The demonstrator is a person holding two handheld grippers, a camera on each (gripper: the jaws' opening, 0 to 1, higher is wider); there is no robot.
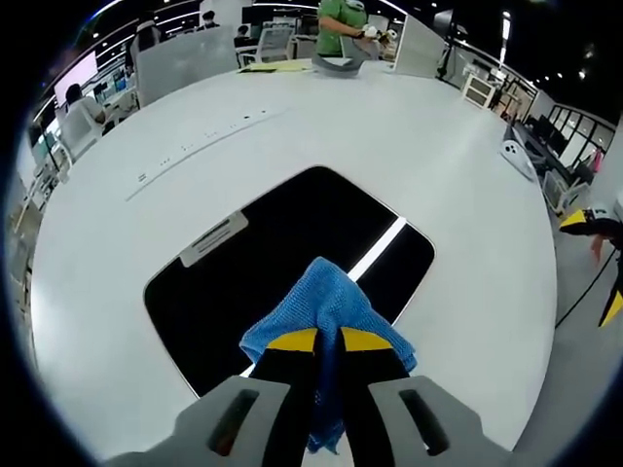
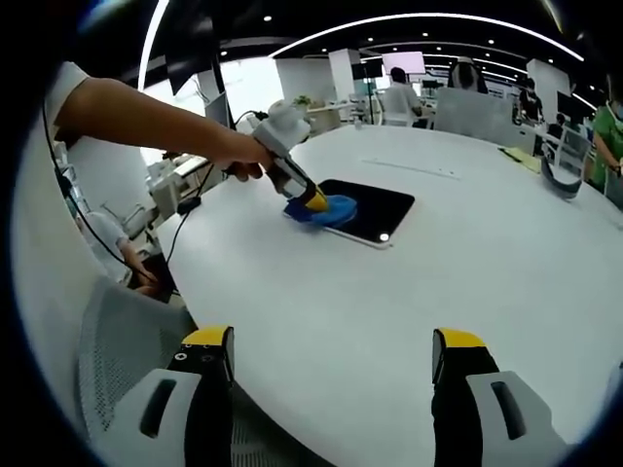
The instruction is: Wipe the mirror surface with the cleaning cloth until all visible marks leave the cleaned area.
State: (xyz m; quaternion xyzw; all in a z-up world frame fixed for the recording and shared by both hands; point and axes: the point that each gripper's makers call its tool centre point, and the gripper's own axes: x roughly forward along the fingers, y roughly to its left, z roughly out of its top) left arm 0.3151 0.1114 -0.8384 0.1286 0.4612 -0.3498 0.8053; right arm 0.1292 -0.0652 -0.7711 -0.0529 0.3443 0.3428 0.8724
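Down at the bottom of the left gripper view, the left tool (image 1: 328, 342) has its two yellow-tipped jaws pinched tight on a blue cloth (image 1: 326, 309), which bunches up ahead of the tips and also hangs down between the jaws. That cloth is pressed on the mirror (image 1: 282, 253), a dark rounded slab lying flat on the white surface (image 1: 467, 195). You can see a bright ceiling-light streak reflected in the glass just right of the cloth, and there's a small pale label near its far left edge. Further back on the surface there's a grey curved thing, with a person in a green top behind it, plus desks and chairs all around. Over in the right gripper view, the right tool (image 2: 331, 355) hangs above the near edge of the surface with its jaws spread wide and nothing between them. Across the surface, a bare arm comes in from the left holding the left tool (image 2: 313, 202), tilted down so its yellow tips sit on the cloth (image 2: 329, 210) at the near left end of the mirror (image 2: 375, 214). The right tool is well apart from the mirror. Someone else is crouched low on the left, off the surface edge.
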